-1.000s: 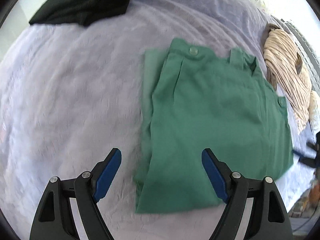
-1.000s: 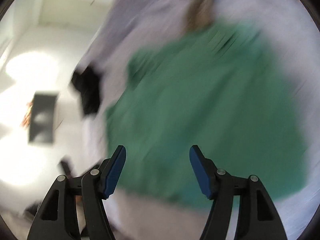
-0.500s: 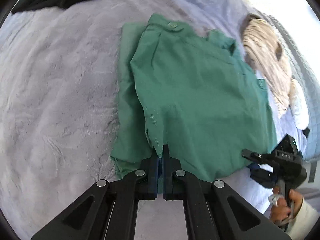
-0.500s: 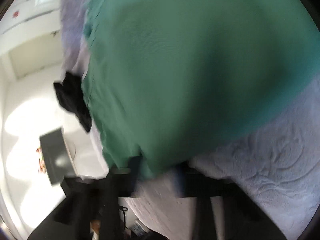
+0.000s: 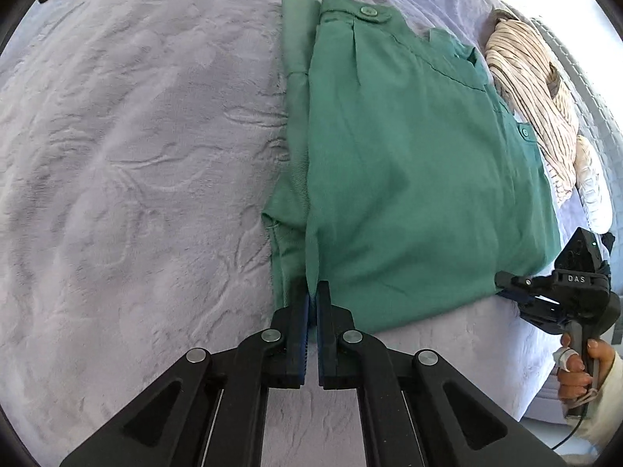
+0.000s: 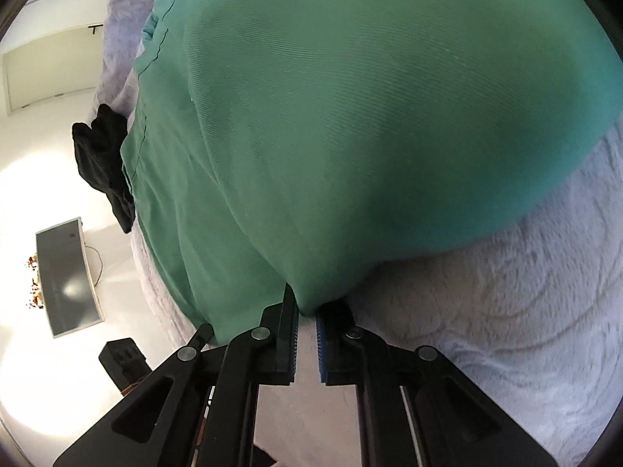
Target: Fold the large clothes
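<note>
Left wrist view: a lavender blanket (image 5: 136,163) is covering the bed and spreading out to the left of the fingers. The left gripper (image 5: 312,297) is pinching the near hem of the green garment (image 5: 409,163); its fingers (image 5: 301,311) are closed on the cloth, with only a thin fold between the blue pads. The garment is lying folded and flat on the blanket, running ahead of the fingers and off to their right, with a button (image 5: 366,11) showing at its far edge. A striped cloth (image 5: 533,89) is lying beyond the garment's right edge. At the far right the right gripper (image 5: 506,288) is meeting the garment's near right corner, and a hand (image 5: 576,366) is grasping its handle.

Right wrist view: a black cloth (image 6: 103,155) is hanging off the bed edge, far left of the fingers. The right gripper (image 6: 307,307) is holding a corner of the garment (image 6: 350,116); its jaws have just been closing, and the cloth is sitting nipped between the fingertips. The garment is filling the view ahead, and the blanket (image 6: 506,311) is lying to the right of the fingers.
</note>
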`<state>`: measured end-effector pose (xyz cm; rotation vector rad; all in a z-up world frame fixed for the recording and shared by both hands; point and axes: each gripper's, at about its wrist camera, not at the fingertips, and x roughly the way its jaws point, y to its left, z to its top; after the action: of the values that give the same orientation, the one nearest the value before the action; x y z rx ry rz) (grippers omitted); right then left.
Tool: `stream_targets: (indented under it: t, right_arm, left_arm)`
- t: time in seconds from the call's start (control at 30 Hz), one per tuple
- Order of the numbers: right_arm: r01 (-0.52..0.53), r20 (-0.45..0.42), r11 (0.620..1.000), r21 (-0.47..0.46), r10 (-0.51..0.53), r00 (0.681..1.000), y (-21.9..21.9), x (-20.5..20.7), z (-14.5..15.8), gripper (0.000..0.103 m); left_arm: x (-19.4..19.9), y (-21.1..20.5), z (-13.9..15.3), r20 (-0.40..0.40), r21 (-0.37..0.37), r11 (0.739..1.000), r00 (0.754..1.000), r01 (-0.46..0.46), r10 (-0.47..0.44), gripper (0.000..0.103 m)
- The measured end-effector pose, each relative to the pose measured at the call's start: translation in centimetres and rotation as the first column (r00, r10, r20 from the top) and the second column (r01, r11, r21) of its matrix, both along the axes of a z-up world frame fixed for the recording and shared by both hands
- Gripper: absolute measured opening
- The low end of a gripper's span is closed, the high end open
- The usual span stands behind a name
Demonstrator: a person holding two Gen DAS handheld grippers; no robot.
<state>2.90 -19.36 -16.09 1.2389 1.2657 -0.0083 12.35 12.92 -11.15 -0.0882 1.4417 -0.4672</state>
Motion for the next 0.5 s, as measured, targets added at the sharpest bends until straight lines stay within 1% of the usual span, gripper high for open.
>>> stream_targets:
  t: [0.03,0.07,0.13,0.17,0.23,0.27,0.33,0.37,0.43,0.47,0.5]
  right_arm:
    - [-0.018,-0.007,1.0,-0.001,0.018,1.0,0.3,0.4,0.2,0.009]
    - [-0.063,-0.014,0.998,-0.011,0.063,0.998,0.5,0.7,0.9,0.009]
    - [-0.124,-0.001,0.991,-0.043,0.124,0.992,0.7,0.8,2.7,0.012]
    - [-0.149,0.022,0.987,-0.065,0.151,0.988,0.4,0.4,3.8,0.012]
    - [-0.162,0.065,0.974,-0.156,0.174,0.983,-1.1,0.0,6.3,0.012]
    - [-0.145,0.076,0.963,-0.227,0.166,0.983,-2.5,-0.2,7.6,0.012]
    - [-0.102,0.072,0.947,-0.306,0.129,0.989,-4.8,-0.2,8.6,0.012]
    - [-0.063,0.056,0.936,-0.345,0.088,0.995,-6.9,-0.1,8.8,0.012]
    - [-0.018,0.025,0.915,-0.403,0.031,0.999,-9.8,0.3,8.7,0.012]
    - [-0.012,0.015,0.899,-0.438,0.021,1.0,-11.2,-0.1,8.5,0.012]
    - [-0.016,0.0,0.881,-0.473,0.018,1.0,-11.9,0.2,8.3,0.012]
  left_arm:
    - [0.0,0.1,0.7,0.009,0.007,1.0,1.0,-0.002,0.002,0.004]
    - [0.2,0.3,1.4,0.017,0.005,1.0,1.0,-0.005,0.005,0.004]
    - [0.3,0.5,2.8,0.038,-0.005,1.0,0.999,-0.018,0.018,0.004]
    - [0.5,0.6,3.6,0.056,-0.01,1.0,0.998,-0.023,0.024,0.004]
    - [1.2,-0.2,4.8,0.095,-0.021,0.999,0.995,-0.033,0.035,0.004]
    - [1.9,-0.9,5.2,0.113,-0.028,0.999,0.993,-0.036,0.039,0.004]
    - [2.7,-2.3,5.2,0.132,-0.03,0.999,0.991,-0.032,0.036,0.004]
    - [3.5,-3.7,4.9,0.149,-0.009,0.999,0.988,-0.031,0.032,0.004]
    - [4.3,-5.3,4.0,0.16,0.015,0.999,0.987,-0.033,0.03,0.004]
    - [4.7,-5.7,3.3,0.159,0.029,0.999,0.987,-0.036,0.031,0.004]
    - [5.1,-6.3,2.2,0.153,0.062,0.997,0.988,-0.042,0.032,0.004]
